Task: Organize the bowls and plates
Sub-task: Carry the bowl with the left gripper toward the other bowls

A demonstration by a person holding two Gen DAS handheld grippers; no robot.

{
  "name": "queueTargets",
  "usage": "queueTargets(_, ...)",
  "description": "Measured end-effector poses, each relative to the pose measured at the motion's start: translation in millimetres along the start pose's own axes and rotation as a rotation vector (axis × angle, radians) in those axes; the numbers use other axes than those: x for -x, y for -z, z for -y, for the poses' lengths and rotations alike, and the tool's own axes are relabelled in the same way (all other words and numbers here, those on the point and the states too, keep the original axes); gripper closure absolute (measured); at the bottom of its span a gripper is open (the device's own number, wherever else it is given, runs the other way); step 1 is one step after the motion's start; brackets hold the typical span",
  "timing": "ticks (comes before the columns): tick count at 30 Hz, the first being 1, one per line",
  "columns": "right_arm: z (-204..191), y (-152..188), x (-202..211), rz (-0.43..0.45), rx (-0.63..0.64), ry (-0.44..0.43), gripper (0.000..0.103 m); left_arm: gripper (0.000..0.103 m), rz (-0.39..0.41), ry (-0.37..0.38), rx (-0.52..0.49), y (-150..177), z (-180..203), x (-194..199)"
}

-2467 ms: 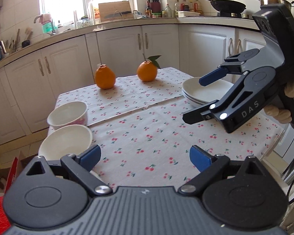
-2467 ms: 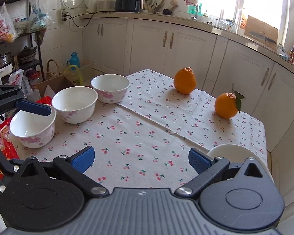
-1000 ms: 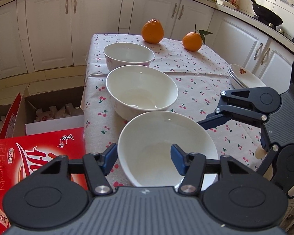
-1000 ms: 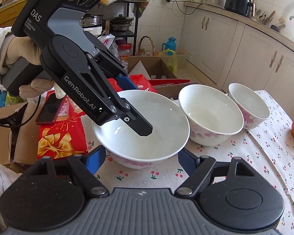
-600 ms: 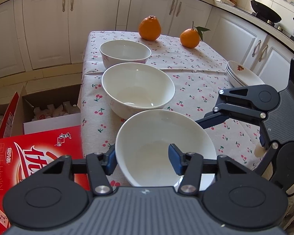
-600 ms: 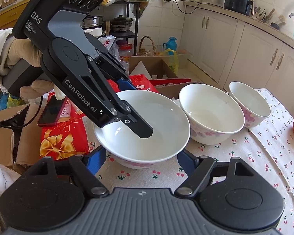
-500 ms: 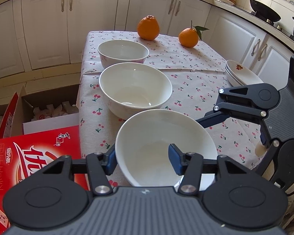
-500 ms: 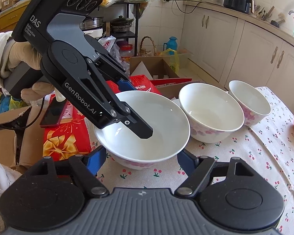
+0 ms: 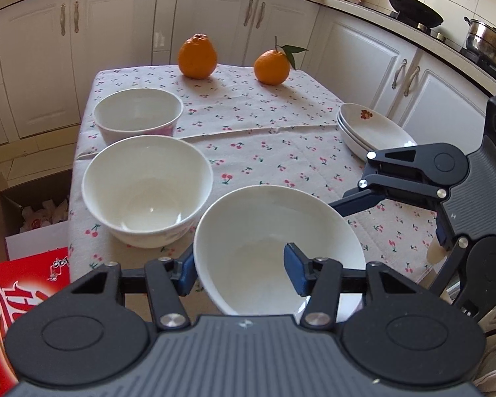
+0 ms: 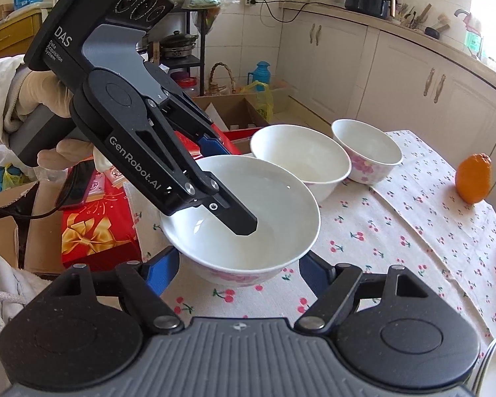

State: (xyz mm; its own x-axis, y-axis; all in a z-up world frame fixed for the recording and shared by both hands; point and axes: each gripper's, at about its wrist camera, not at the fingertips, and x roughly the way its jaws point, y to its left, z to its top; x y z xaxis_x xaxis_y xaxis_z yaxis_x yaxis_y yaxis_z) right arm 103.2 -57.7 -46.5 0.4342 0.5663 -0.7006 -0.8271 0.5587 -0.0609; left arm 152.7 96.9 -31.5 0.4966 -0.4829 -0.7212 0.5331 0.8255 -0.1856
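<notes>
Three white bowls stand in a row along the table's left edge. My left gripper is shut on the rim of the nearest bowl, with one finger inside it and the other outside. My right gripper straddles the same bowl low down, its blue pads against the lower wall on either side. The bowl sits a little above the cloth. The middle bowl is just to its left, and the pink-flowered far bowl is behind that. A stack of plates rests at the table's right edge.
Two oranges sit at the far end of the cherry-print tablecloth. A red box and an open cardboard box lie on the floor to the left. White cabinets surround the table.
Both grippers and the near bowl have shifted together to the right, away from the table's left edge. The bowl now sits beside the middle bowl instead of in front of it.
</notes>
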Motion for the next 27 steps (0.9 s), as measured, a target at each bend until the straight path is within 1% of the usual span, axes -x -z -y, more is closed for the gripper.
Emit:
queueTargets(10,29.9,25.3,31.2,-0.001,-0.066,0.1,0.02,0.051,-0.004,0.069,-0.081,-28.1,33.4,-35.3)
queueTargets(19,49.9,43.7,41.7,-0.009,-0.112,0.143,0.02,0.05,-0.032,0.1,-0.114,-41.9,49.2,-65.1)
queueTargets(23,58.9,50.2,41.4,-0.014,-0.131,0.159,0.02,0.05,-0.026,0.115,-0.118,-48.4,53.3,-74.2)
queueTargets(27,64.9,55.1,40.3,-0.016,-0.149,0.171,0.02,0.05,-0.03,0.112,-0.129,-53.4,57.3,-83.1)
